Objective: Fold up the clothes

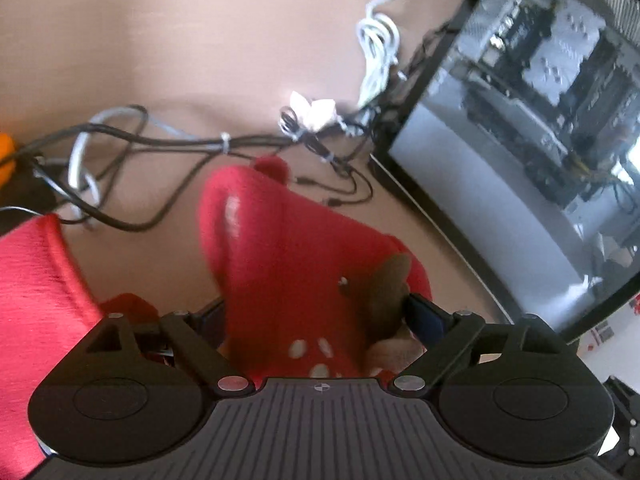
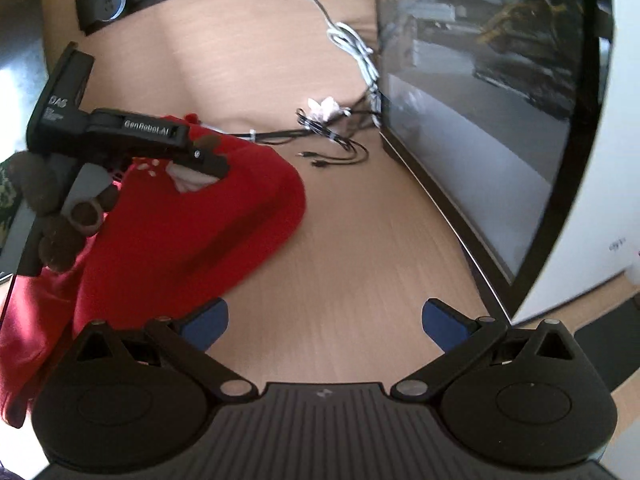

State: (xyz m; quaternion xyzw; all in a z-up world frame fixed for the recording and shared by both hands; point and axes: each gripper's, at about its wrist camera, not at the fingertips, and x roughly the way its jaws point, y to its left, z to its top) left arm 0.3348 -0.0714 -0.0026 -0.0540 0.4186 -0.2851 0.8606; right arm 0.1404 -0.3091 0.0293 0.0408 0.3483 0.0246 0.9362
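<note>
- Red garment (image 2: 192, 232) with brown reindeer trim lies bunched on the left part of the wooden desk (image 2: 340, 280); a part of it is lifted off the surface.
- Left gripper (image 1: 316, 312): jaws clamped around a raised fold of the garment; red cloth and brown trim fill the gap between its fingers. The right wrist view shows it from the side, up above the heap.
- Right gripper (image 2: 324, 320): blue pads spread wide, nothing between them, only bare desk ahead.
- Key relation: garment sits to the left of, and ahead of, the right gripper; its nearest edge is just beside the left blue pad (image 2: 206, 322). Left gripper is already on it, so nearer.
- Long axis of the heap: seems to run from near-left to far-centre, toward the cables (image 2: 336, 140). Blurry, not certain.
- Computer case (image 2: 500, 120) stands along the right edge, well apart from the cloth.
- Fold stage: cannot tell; no neat fold visible.
</note>
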